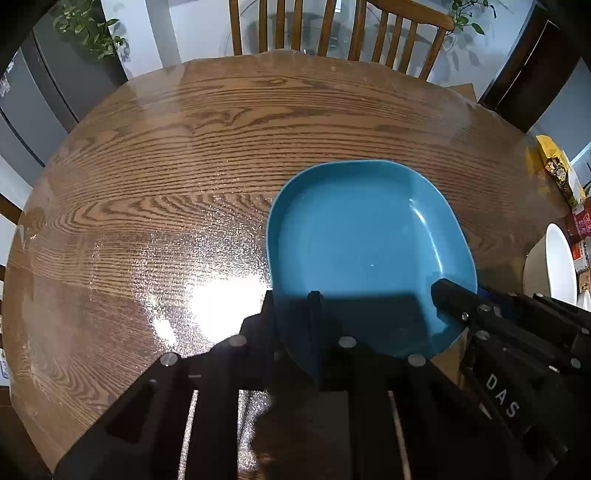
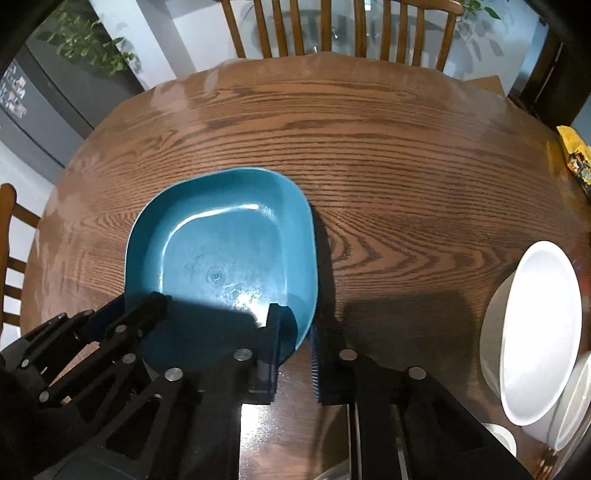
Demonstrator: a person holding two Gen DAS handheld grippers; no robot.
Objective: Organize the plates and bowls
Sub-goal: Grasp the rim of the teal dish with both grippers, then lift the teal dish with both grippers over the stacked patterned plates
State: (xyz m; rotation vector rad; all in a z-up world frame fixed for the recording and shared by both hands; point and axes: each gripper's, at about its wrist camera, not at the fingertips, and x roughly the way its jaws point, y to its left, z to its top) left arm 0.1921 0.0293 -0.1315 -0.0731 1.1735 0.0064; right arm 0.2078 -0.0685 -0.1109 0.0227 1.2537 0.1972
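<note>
Gripping the blue plate [image 1: 365, 251] rim, both tools face open table [image 1: 166, 166].

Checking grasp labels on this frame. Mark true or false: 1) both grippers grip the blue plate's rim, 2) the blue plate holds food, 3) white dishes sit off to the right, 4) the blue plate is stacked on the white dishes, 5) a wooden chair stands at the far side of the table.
1) True: the left gripper and the right gripper each clamp the rim of the blue plate.
2) False: it is empty.
3) True: the white dishes are at the right.
4) False: it sits on the wooden table, apart from them.
5) True: the chair.
</note>
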